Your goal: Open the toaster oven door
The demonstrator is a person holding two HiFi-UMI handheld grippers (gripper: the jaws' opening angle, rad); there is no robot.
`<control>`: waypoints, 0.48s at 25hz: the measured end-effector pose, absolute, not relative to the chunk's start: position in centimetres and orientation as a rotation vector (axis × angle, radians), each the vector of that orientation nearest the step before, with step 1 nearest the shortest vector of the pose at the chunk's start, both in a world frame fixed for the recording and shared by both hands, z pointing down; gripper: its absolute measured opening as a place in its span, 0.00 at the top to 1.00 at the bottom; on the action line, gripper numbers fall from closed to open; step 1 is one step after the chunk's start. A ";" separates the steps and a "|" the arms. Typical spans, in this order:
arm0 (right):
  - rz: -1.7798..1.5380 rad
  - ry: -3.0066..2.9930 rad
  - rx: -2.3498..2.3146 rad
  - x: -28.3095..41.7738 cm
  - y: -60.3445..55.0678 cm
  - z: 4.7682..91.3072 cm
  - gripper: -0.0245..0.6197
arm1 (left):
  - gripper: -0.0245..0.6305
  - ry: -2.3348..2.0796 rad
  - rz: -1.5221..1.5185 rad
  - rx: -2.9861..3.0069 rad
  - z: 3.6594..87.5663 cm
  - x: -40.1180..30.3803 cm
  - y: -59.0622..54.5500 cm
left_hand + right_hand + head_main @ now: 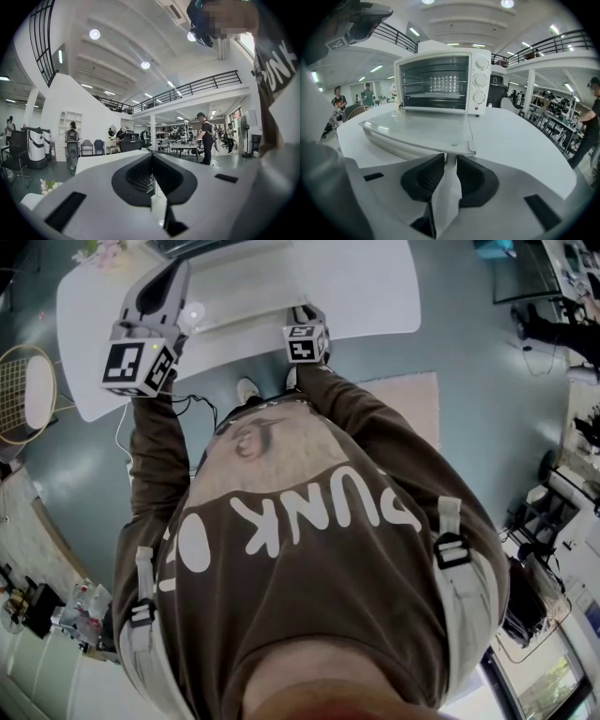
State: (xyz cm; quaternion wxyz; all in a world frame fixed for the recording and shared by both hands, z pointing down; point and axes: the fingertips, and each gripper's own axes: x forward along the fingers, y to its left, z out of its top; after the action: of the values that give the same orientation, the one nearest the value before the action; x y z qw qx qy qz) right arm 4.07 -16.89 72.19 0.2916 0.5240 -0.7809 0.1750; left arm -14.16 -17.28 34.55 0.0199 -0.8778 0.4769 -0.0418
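R gripper (450, 161) grips open door (417, 129); toaster oven (440, 82) behind.

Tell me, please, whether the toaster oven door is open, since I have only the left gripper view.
Observer: Yes. In the right gripper view the door lies folded down flat in front of the toaster oven.
Operator: Where is the right gripper?
Observer: The right gripper is at the door's front edge. Its jaws stand slightly apart with a bit of that edge between them. I cannot tell whether they press on it.
Operator: Which side are the controls on?
Observer: Three knobs run down the right of the oven's front.
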 end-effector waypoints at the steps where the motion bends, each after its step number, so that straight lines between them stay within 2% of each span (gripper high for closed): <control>1: 0.464 -2.087 1.383 4.2 -16.7 72.1 0.83 | 0.96 1.477 -0.130 -2.723 34.5 -14.1 -17.3; 4: 0.429 -2.098 1.368 4.6 -15.9 71.5 0.86 | 0.96 1.481 -0.111 -2.726 34.2 -14.1 -17.3; 6: 0.412 -2.096 1.368 4.9 -15.5 71.2 0.94 | 0.96 1.483 -0.103 -2.731 34.3 -14.1 -17.3; 12: 0.354 -2.172 1.342 5.3 -14.3 68.8 0.91 | 0.96 1.479 -0.101 -2.737 34.6 -13.8 -17.3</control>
State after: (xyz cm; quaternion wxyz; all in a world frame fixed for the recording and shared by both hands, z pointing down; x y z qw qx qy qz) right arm 5.28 -14.34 68.83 0.2783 0.5001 -0.8094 0.1318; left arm -13.83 -17.29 34.59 0.0143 -0.8792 0.4751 -0.0324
